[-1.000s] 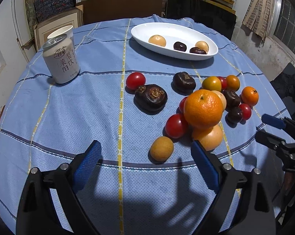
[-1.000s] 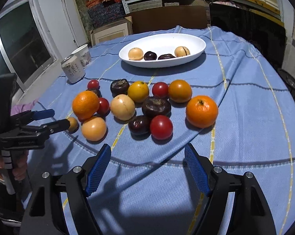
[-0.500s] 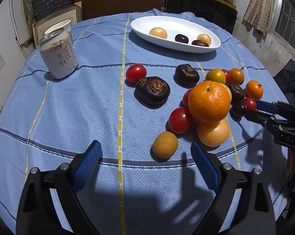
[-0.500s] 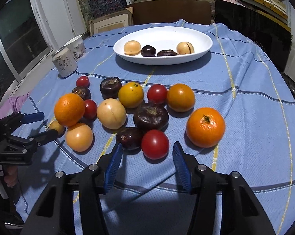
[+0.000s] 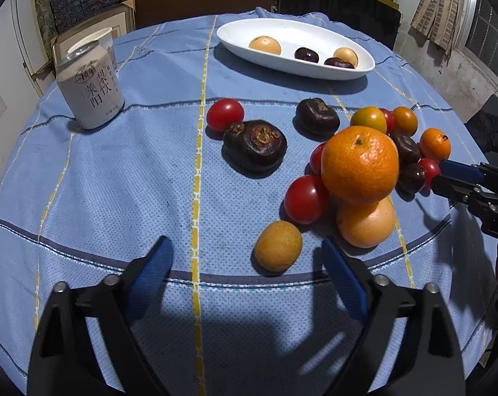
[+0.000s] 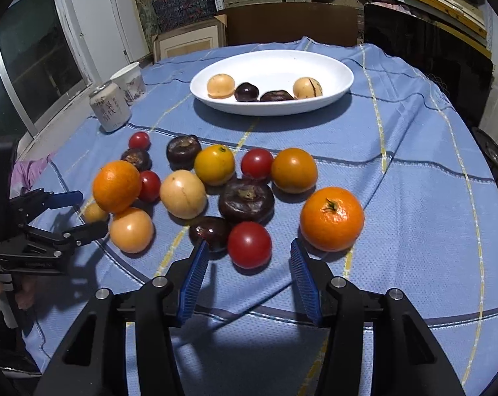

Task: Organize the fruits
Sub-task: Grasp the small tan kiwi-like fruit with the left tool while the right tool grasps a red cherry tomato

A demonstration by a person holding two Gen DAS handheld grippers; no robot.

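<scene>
Red tomato (image 6: pixel 249 245) between closing (unpressed) right claw (image 6: pixel 245 259)

From the left wrist, the big orange (image 5: pixel 359 164) covers most of the pale fruit (image 5: pixel 366 222) behind it and part of a tomato (image 5: pixel 316 157). The right gripper (image 5: pixel 442 178) runs off the right edge. From the right wrist, the hand (image 6: pixel 4 292) is cut off at the left edge. The can's (image 6: pixel 110 107) print is too small to read.
</scene>
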